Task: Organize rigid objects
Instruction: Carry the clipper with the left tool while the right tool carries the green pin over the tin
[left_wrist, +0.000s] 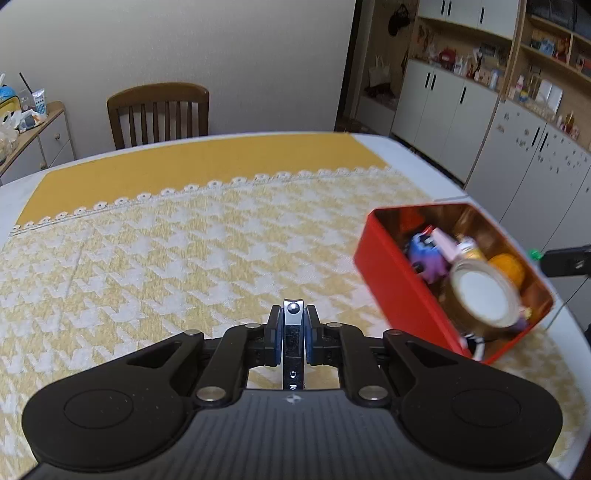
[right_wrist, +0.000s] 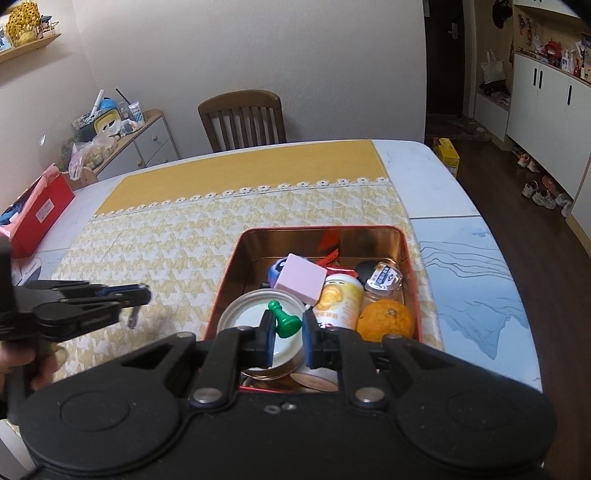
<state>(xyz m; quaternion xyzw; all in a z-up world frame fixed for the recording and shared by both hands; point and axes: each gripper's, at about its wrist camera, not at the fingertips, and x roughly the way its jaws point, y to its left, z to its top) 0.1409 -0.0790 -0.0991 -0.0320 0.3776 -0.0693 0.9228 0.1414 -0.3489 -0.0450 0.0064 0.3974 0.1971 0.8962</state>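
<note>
The table (right_wrist: 461, 266) under my tools carries a yellow houndstooth cloth (left_wrist: 166, 258), and on it, ahead and to the right of my left tool (left_wrist: 293, 328), sits the red tin (left_wrist: 391, 280); seen from my right tool (right_wrist: 289, 330), the tin lies directly below and ahead. It is already crowded: a tape roll (right_wrist: 251, 317) nearest me, a can (right_wrist: 340, 301), an orange (right_wrist: 386, 319), a pink block (right_wrist: 301, 277), a small jar (right_wrist: 384, 278). My left tool is pinched on a nail clipper (left_wrist: 293, 334), which stands gripped flat between the pads with its metal tip poking out ahead, held above the cloth and well apart from the tin. My right tool is spread, with a green pawn (right_wrist: 283, 319) lying loose between the fingers, on the tape roll's white centre; it touches neither pad, as far as I can tell. I judge the clipper goes in next. To do it well I should carry it right over the tin's near wall, lower it toward a gap, and only then release, keeping my right tool out of its path.
</note>
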